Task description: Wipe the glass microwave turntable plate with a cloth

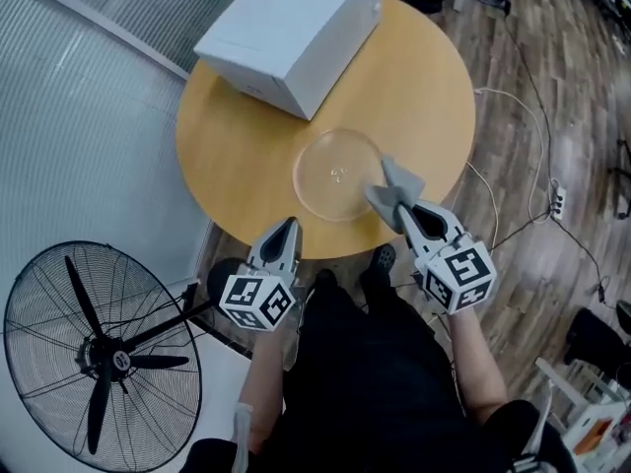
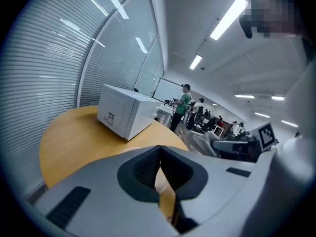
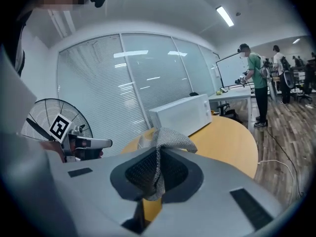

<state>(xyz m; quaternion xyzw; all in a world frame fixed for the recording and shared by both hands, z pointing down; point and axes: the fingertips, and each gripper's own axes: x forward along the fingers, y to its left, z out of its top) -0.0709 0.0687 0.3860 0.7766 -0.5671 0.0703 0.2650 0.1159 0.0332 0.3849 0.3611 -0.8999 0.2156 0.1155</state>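
Note:
The clear glass turntable plate (image 1: 338, 174) lies flat on the round wooden table (image 1: 424, 87), near its front edge. My right gripper (image 1: 401, 209) is shut on a grey cloth (image 1: 395, 190), which hangs over the plate's right rim. In the right gripper view the cloth (image 3: 168, 139) sticks up from between the closed jaws. My left gripper (image 1: 285, 228) hovers at the table's front edge, left of the plate, shut with nothing in it; its jaws meet in the left gripper view (image 2: 159, 166).
A white microwave (image 1: 294, 30) stands at the table's back left. A black floor fan (image 1: 99, 353) stands left of me on the floor. A cable and power strip (image 1: 558, 201) lie on the wooden floor to the right. People stand far off in the room.

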